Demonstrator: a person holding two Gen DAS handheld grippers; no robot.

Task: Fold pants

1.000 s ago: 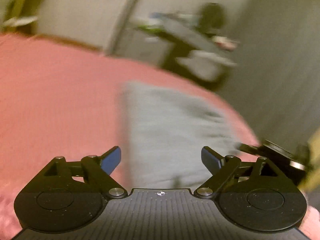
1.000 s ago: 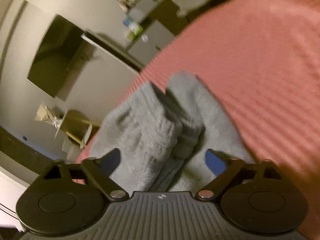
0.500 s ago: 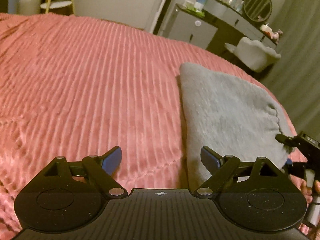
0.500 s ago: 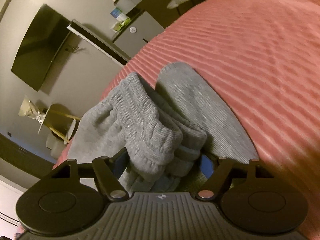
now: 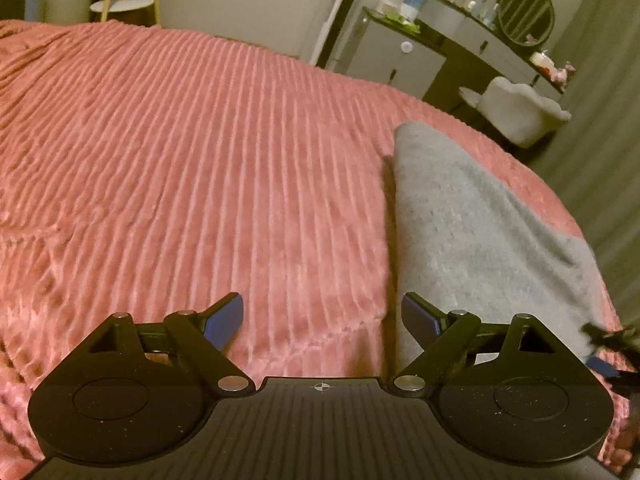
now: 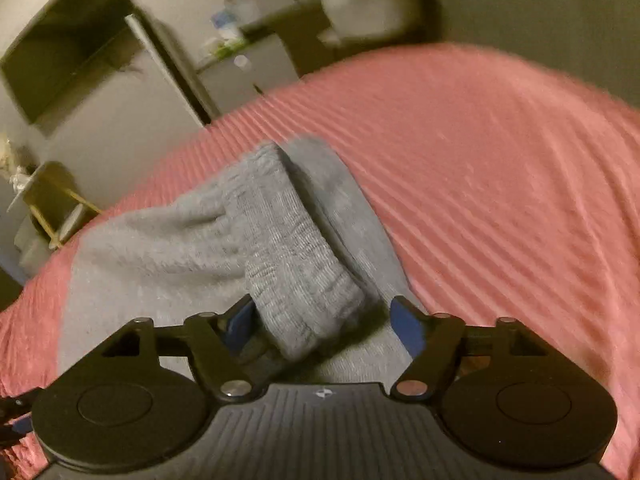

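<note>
Grey pants (image 6: 192, 256) lie folded on the pink bedspread (image 5: 200, 160), their ribbed cuff between the spread fingers of the right gripper (image 6: 322, 320) (the nearer one); the left gripper (image 5: 322, 316), released, hovers beside their edge.

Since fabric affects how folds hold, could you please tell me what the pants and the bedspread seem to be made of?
Pants: probably soft grey fleece knit, matte and slightly fuzzy, with a ribbed band. Bedspread: probably plush pink corded fabric, its raised ribs catching a faint sheen.
</note>
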